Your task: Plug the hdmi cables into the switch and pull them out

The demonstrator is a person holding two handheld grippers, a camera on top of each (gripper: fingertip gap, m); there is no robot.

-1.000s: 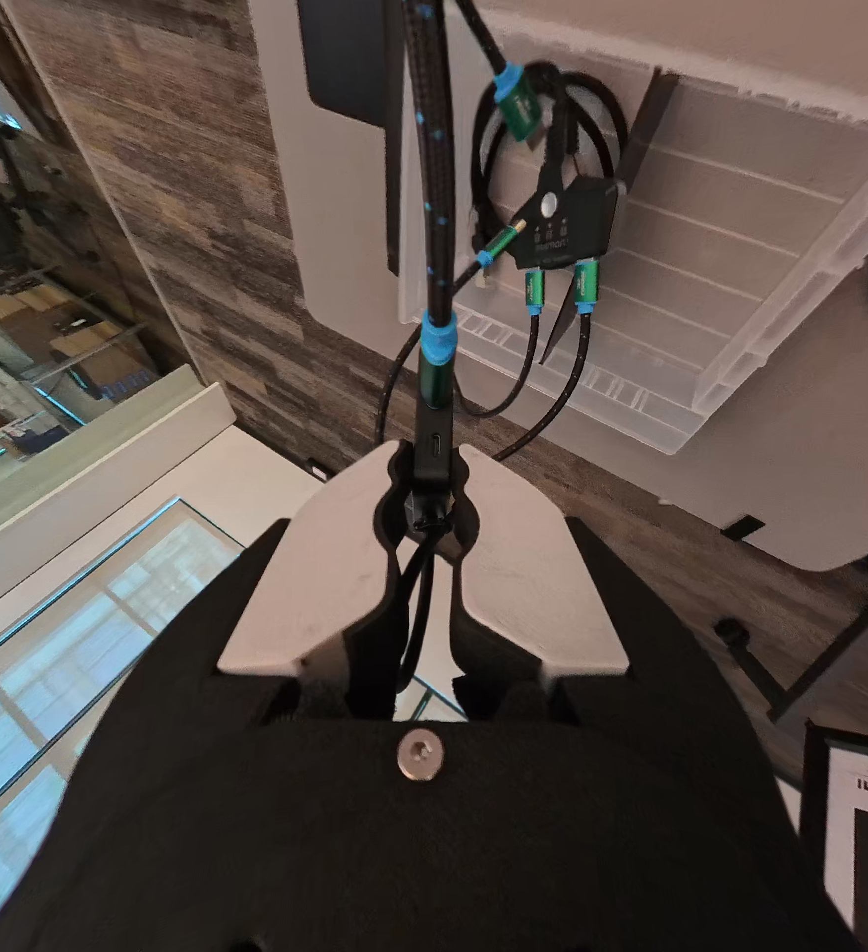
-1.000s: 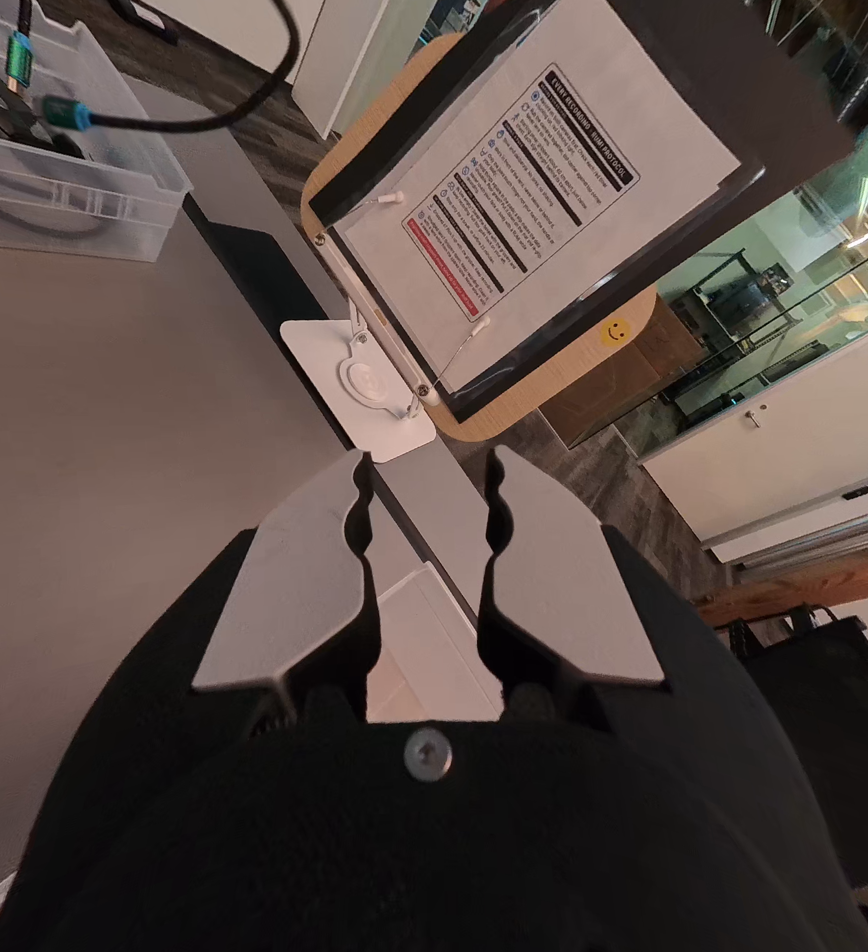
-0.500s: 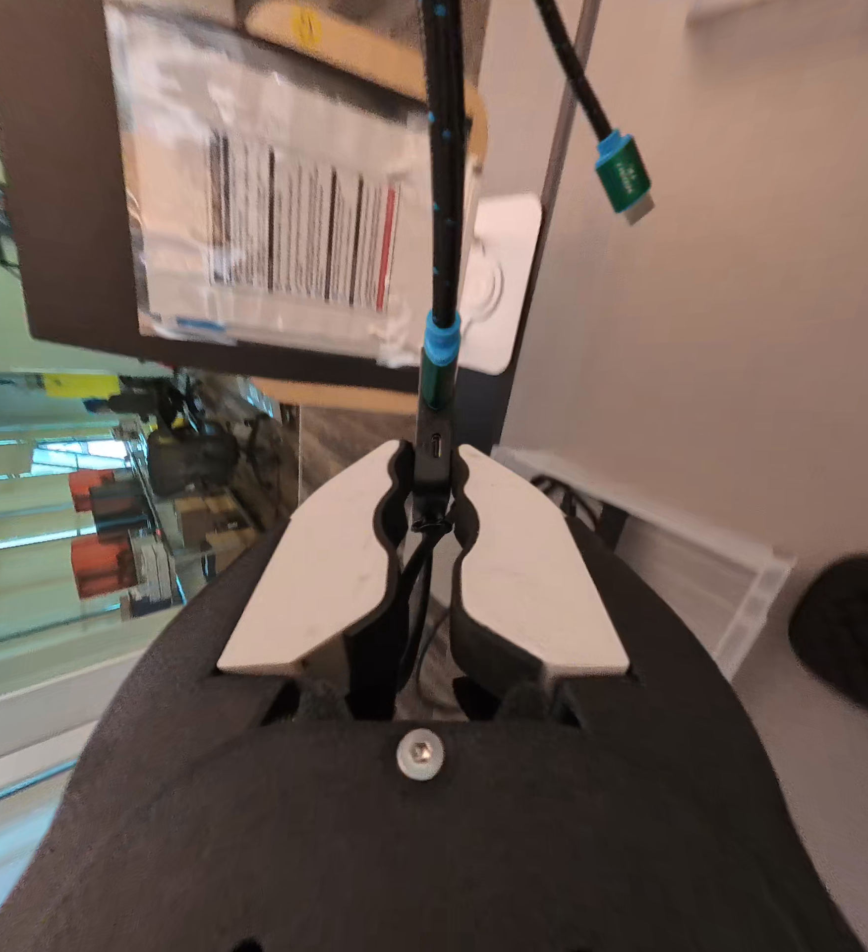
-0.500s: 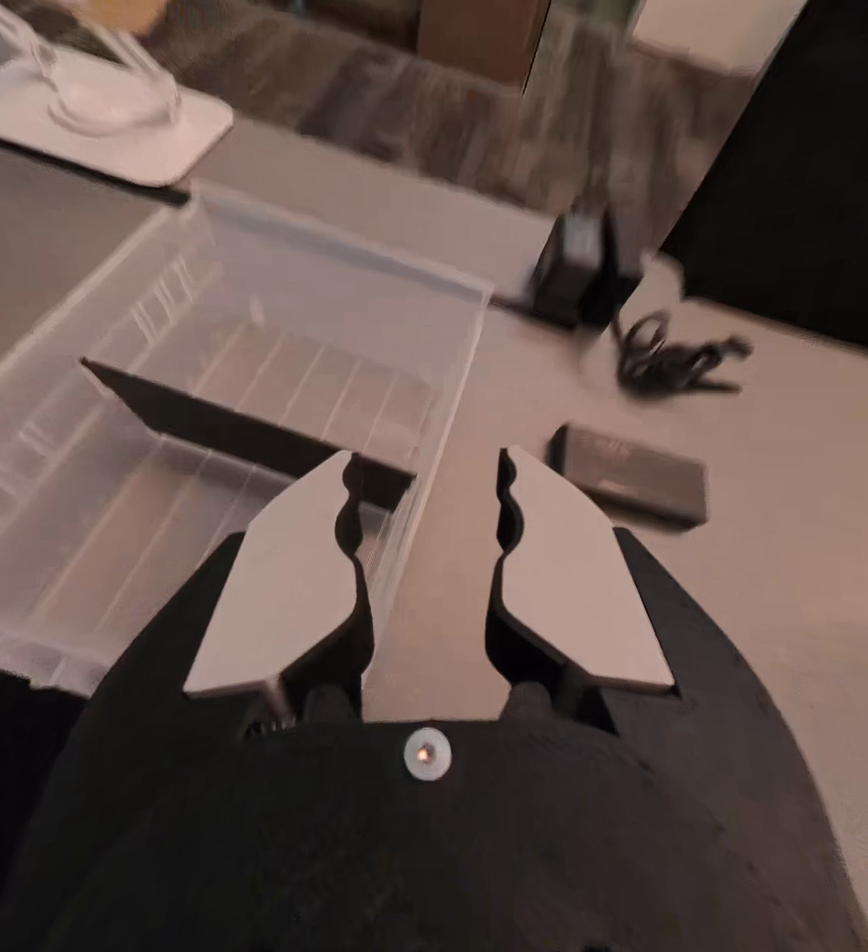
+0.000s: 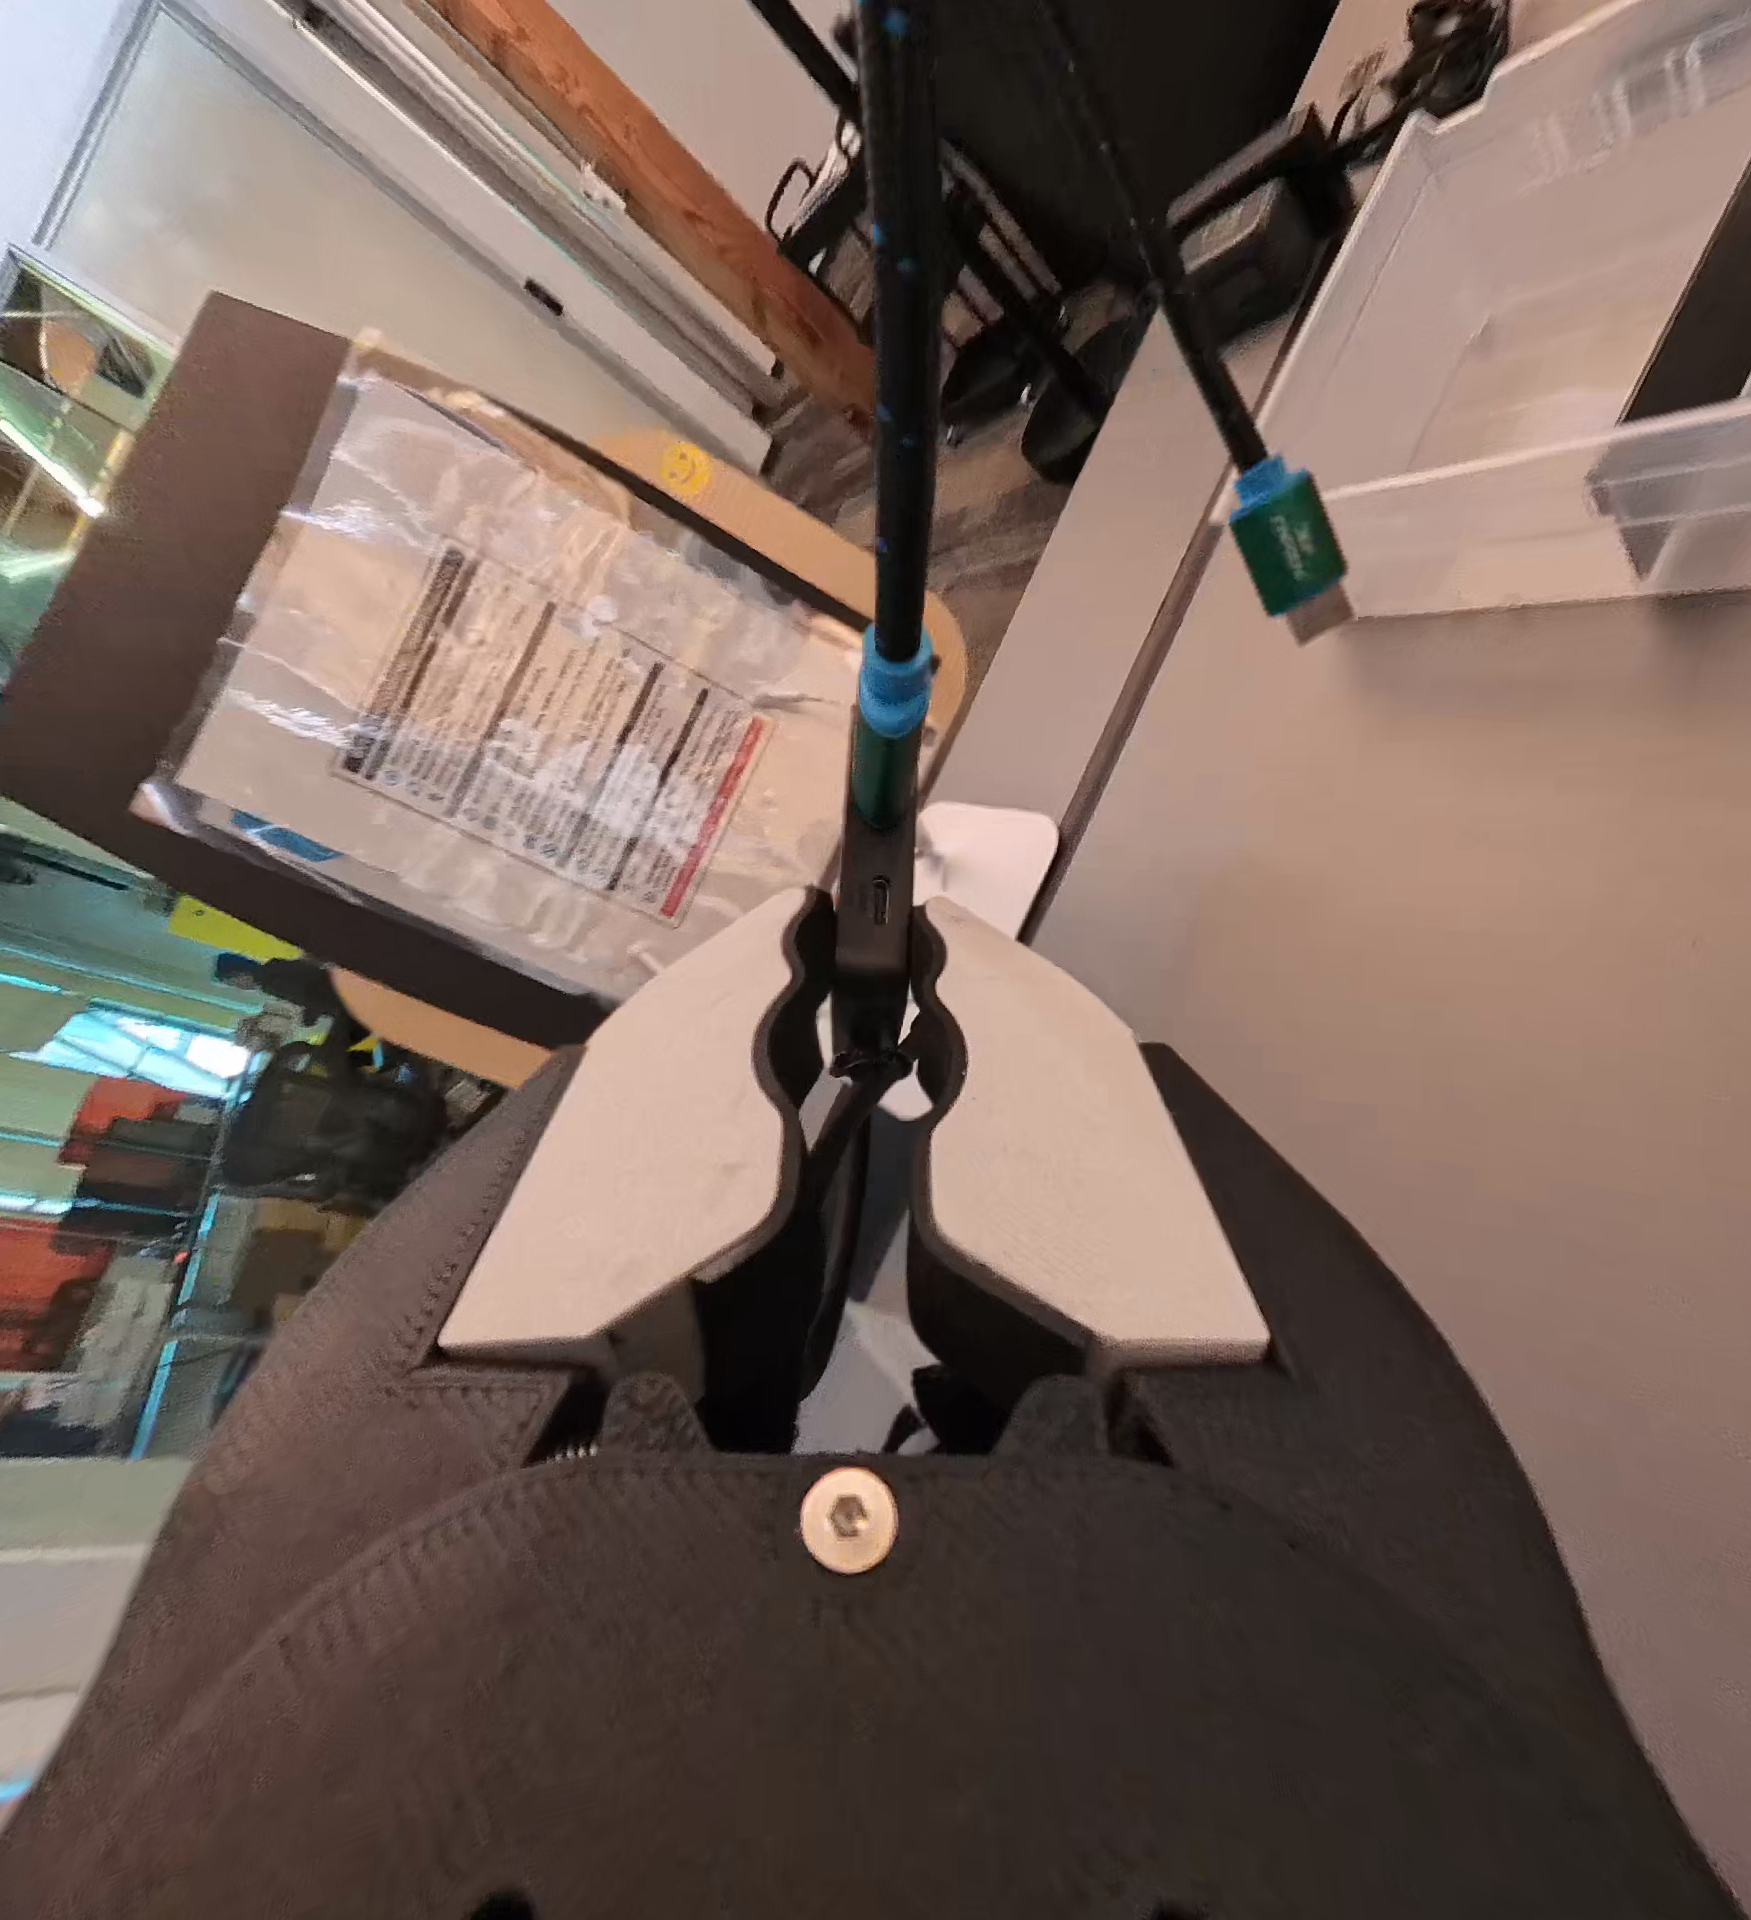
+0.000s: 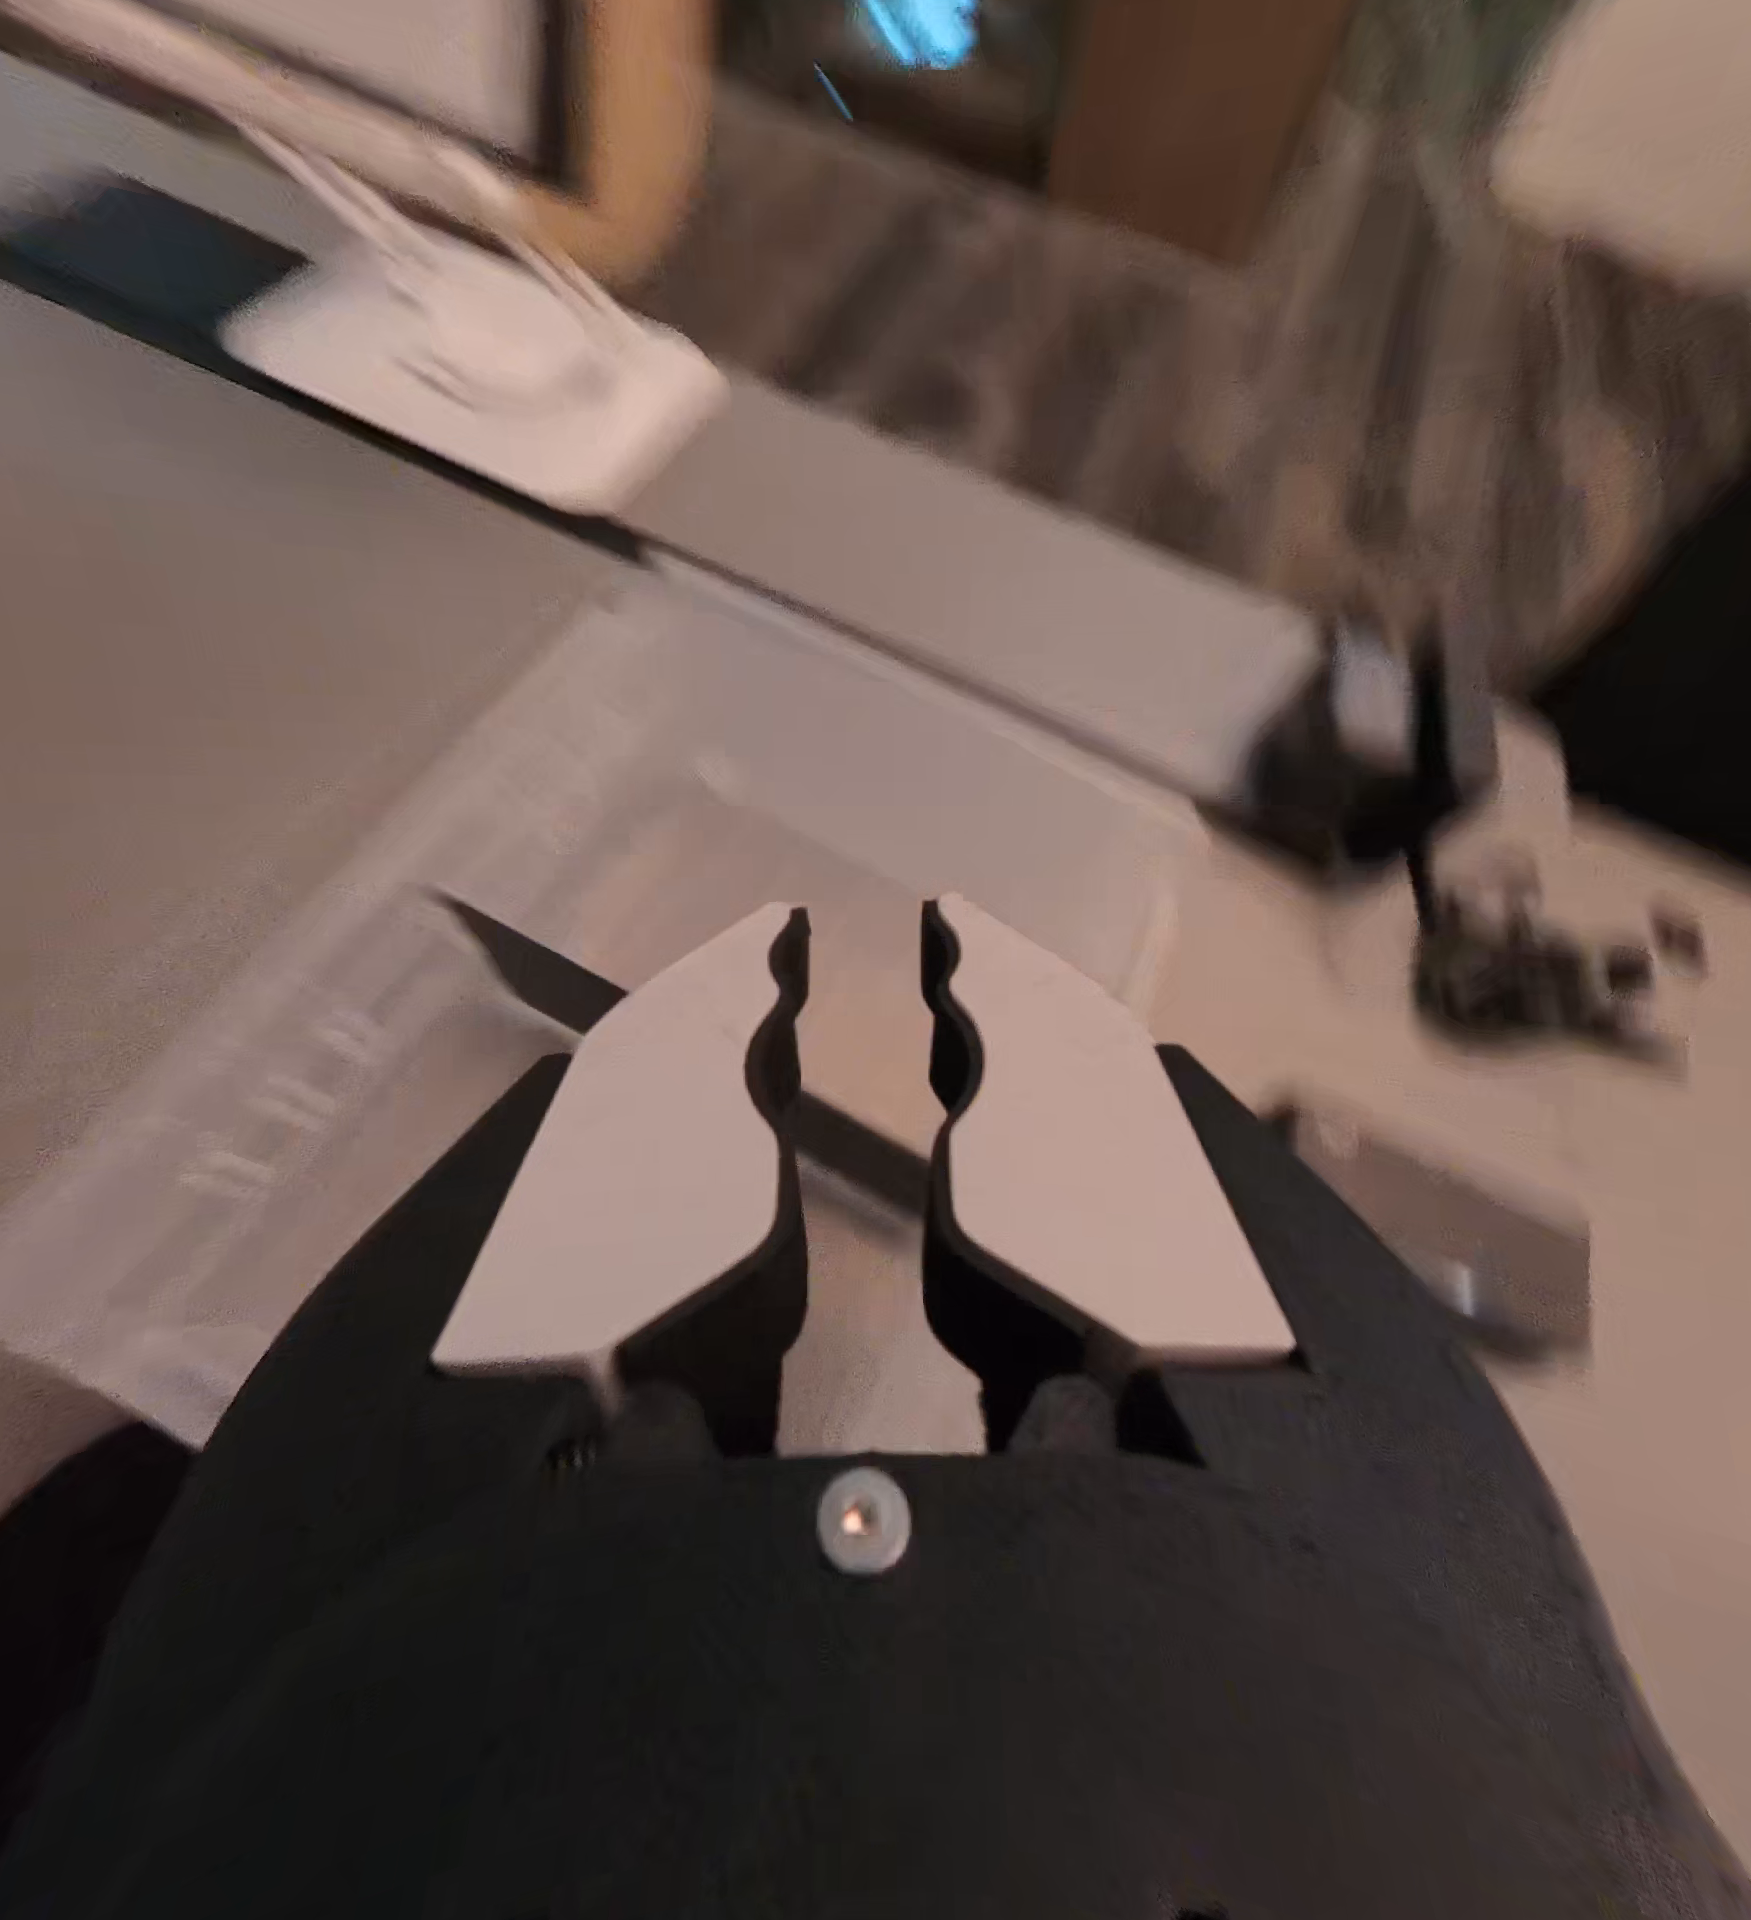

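My left gripper [image 5: 871, 912] is shut on a thin black switch [image 5: 877, 940], seen edge-on between the fingertips. A green HDMI plug with a blue collar [image 5: 885, 748] sits in the switch's far end, and its black braided cable [image 5: 898, 416] runs up out of view. A thin black lead hangs from the switch's near end between the fingers. A second green HDMI plug [image 5: 1289, 551] hangs loose to the upper right, plugged into nothing. My right gripper [image 6: 863, 920] is open and empty above a clear plastic tray [image 6: 331, 1018]; that view is blurred.
A clear tray [image 5: 1681, 488] lies on the grey table at the upper right of the left wrist view. A framed printed sheet [image 5: 538, 707] stands on a white base [image 6: 497, 353]. A black divider [image 6: 538, 977] crosses the tray. A flat dark device [image 6: 1422, 1226] and coiled cables [image 6: 1536, 966] lie to the right.
The left gripper has swung away from the tray toward the framed sheet, still holding the switch with its cable. The right gripper has turned down over the clear tray, its jaws slightly narrower.
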